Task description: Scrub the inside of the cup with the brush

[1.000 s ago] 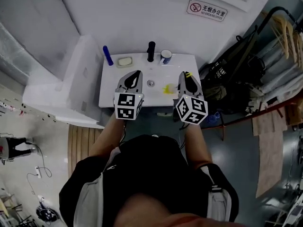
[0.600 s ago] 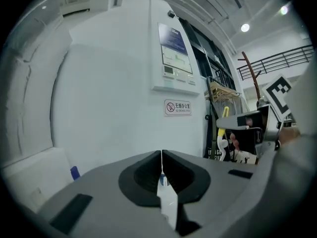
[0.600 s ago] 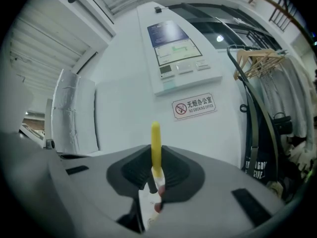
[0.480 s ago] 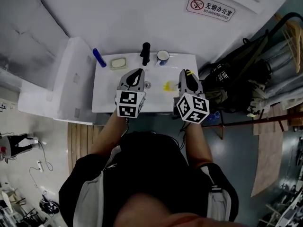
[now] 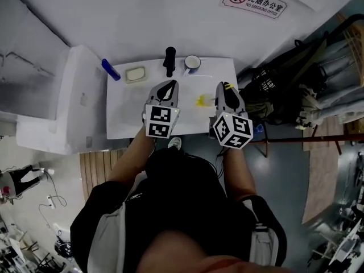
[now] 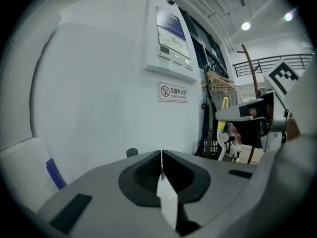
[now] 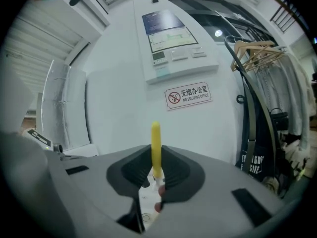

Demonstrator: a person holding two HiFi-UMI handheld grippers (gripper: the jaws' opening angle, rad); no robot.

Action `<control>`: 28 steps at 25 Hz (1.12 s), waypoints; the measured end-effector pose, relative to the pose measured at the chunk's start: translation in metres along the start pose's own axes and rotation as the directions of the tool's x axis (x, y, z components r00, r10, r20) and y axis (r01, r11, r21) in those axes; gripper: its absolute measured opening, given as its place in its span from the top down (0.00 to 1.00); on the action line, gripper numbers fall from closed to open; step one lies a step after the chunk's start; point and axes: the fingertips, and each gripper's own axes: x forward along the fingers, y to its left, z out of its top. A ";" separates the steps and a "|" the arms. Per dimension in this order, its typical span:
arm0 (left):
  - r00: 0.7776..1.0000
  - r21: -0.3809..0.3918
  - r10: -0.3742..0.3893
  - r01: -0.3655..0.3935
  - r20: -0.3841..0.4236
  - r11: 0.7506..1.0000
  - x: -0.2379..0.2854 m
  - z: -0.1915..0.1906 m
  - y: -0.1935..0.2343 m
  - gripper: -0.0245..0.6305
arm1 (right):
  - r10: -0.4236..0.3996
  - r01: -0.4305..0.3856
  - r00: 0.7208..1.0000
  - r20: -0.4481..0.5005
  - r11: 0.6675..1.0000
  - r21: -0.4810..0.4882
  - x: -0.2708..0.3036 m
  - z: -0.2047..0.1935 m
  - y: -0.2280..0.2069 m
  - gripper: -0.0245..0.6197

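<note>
The blue-and-white cup [image 5: 191, 65] stands upright on the back rim of the white sink [image 5: 125, 115], right of the black faucet [image 5: 169, 61]. My right gripper [image 5: 223, 89] hangs over the basin's right side, shut on the yellow brush [image 7: 155, 143], whose handle sticks up between the jaws. A yellow patch [image 5: 202, 101] shows in the basin beside that gripper; I cannot tell whether it belongs to the brush. My left gripper [image 5: 169, 84] is over the middle of the basin, shut with nothing in it [image 6: 161, 155]. Both grippers are apart from the cup.
A soap dish [image 5: 135, 74] and a blue object [image 5: 110, 69] lie at the sink's back left. A white cabinet [image 5: 68, 107] adjoins the sink on the left. Dark bags and clothes hangers [image 5: 278, 90] crowd the right. The wall with a no-smoking sign [image 7: 188, 95] stands close behind.
Both grippers have come lower over the basin, still shut, the brush still in the right one. The head view has shifted, so the sink sits further left and higher.
</note>
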 end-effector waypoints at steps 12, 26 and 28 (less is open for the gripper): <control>0.989 0.016 -0.124 0.126 -0.076 0.992 0.080 -0.020 -0.023 0.54 | -0.105 0.106 0.994 -0.030 0.994 0.015 0.005 -0.007 -0.036 0.87; 0.983 0.074 0.002 0.012 -0.183 0.997 0.181 -0.061 -0.010 0.51 | -0.245 0.248 0.965 -0.089 0.968 0.021 -0.004 -0.023 -0.091 0.87; 0.982 0.085 0.018 -0.002 -0.189 0.996 0.190 -0.066 -0.011 0.50 | -0.257 0.261 0.961 -0.099 0.965 0.022 -0.003 -0.025 -0.098 0.87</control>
